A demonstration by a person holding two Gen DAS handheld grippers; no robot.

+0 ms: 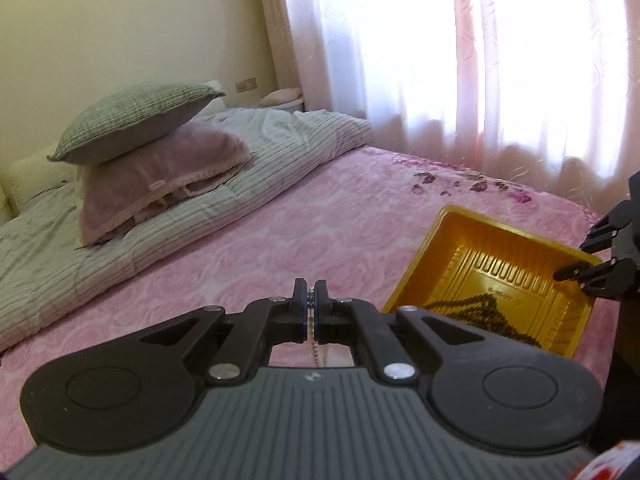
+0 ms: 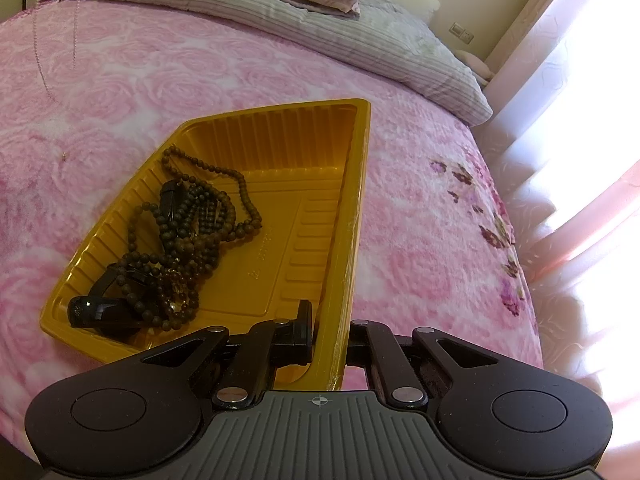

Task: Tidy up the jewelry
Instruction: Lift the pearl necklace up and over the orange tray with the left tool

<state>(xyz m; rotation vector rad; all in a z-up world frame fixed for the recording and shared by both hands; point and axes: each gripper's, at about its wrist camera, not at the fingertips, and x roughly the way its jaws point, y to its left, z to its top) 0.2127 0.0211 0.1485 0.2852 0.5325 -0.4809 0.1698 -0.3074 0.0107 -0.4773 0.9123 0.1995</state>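
Left wrist view: the left gripper [image 1: 311, 300], bottom centre, pinches a pale bead chain [image 1: 310, 346] dangling beneath. Right wrist view: the right gripper [image 2: 330, 330] clamps the yellow tray's [image 2: 352, 216] rim; brown bead necklaces [image 2: 192, 232] lie inside, centre left.

Pink rose bedspread [image 1: 320, 216] — stacked pillows [image 1: 160, 152], sunlit pink curtains [image 1: 460, 60].

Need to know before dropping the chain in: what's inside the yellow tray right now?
Inside the yellow tray lies a tangled pile of dark bead strands with a black object. Whatever sits under the pile is covered; the rest of the floor is bare.
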